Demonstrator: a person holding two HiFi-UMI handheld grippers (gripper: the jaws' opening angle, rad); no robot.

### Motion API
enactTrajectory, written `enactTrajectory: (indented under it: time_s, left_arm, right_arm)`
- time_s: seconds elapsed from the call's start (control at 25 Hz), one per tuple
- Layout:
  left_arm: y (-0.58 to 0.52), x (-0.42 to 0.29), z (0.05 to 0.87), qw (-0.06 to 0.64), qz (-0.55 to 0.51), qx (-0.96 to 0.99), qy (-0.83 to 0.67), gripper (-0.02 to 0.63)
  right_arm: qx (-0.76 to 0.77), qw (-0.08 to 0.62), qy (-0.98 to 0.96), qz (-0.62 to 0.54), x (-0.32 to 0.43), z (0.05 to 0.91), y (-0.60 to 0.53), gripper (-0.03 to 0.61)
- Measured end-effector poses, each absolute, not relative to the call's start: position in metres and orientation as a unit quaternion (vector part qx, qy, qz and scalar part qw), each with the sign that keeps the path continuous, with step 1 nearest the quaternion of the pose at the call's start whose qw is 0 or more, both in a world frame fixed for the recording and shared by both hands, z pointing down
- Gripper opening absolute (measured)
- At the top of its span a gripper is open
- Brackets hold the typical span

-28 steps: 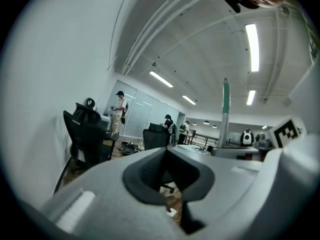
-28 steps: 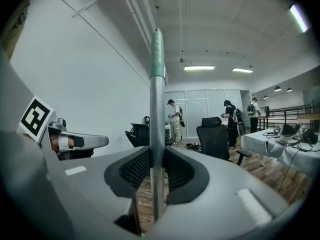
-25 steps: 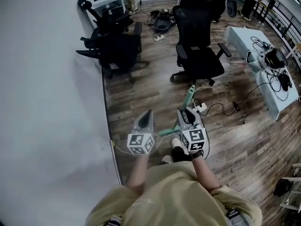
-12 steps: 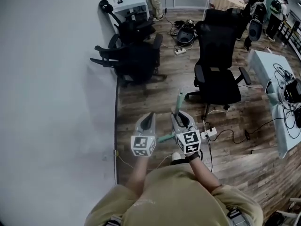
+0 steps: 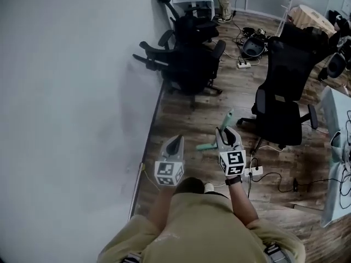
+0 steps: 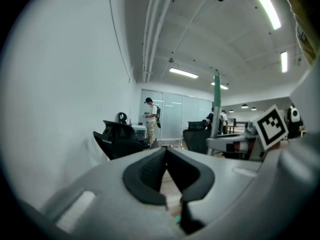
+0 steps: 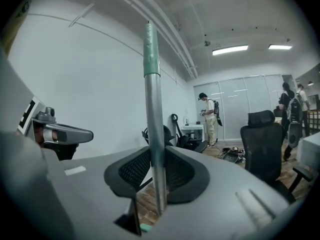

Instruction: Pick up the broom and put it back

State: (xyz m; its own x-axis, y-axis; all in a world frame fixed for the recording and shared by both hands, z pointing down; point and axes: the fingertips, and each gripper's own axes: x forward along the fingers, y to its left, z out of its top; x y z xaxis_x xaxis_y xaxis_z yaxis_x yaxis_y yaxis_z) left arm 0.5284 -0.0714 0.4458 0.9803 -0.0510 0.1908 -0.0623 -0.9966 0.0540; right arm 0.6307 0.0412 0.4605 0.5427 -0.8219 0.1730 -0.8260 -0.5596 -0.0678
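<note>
The broom is a grey metal pole (image 7: 154,134) with a green grip at its top (image 5: 226,117) and a green head (image 5: 206,146) near the floor. It stands nearly upright above the wooden floor. My right gripper (image 5: 227,135) is shut on the pole, which is pinched between the black pads (image 7: 134,170). My left gripper (image 5: 175,145) is held beside it, to the left, with its jaws shut and nothing between them. In the left gripper view the pole (image 6: 216,104) rises at the right, behind the right gripper's marker cube (image 6: 270,126).
A white wall (image 5: 71,92) runs along the left. Black office chairs (image 5: 189,53) are stacked against it ahead, and another chair (image 5: 285,97) stands to the right. A power strip with cables (image 5: 255,171) lies on the floor. A person (image 7: 210,115) stands at a far desk.
Both grippers have travelled across the room with the broom, closer to the chairs at the wall. The right grip on the pole is unchanged and the left gripper stays shut.
</note>
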Motion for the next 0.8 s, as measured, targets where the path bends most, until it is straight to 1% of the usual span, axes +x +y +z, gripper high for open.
enactTrajectory:
  time_s: [0.2,0.32,0.48,0.8]
  left_arm:
    - [-0.121,0.507,0.451,0.052,0.099,0.99,-0.09,0.003]
    - [-0.159,0.494,0.455,0.062,0.099,0.985,-0.127,0.002]
    - [-0.208,0.481,0.453,0.071,0.076,0.981,-0.164,0.003]
    - [-0.298,0.402,0.461,0.109,0.046,0.957,-0.266,0.002]
  right_arm:
    - [0.855,0.017,-0.506,0.114,0.627,0.471,-0.006,0.091]
    - [0.828,0.022,-0.545,0.13,0.608,0.479,-0.053,0.089]
    - [0.788,0.049,-0.6,0.13,0.578,0.484,-0.123,0.089]
    - [0.712,0.101,-0.684,0.122,0.506,0.498,-0.237,0.089]
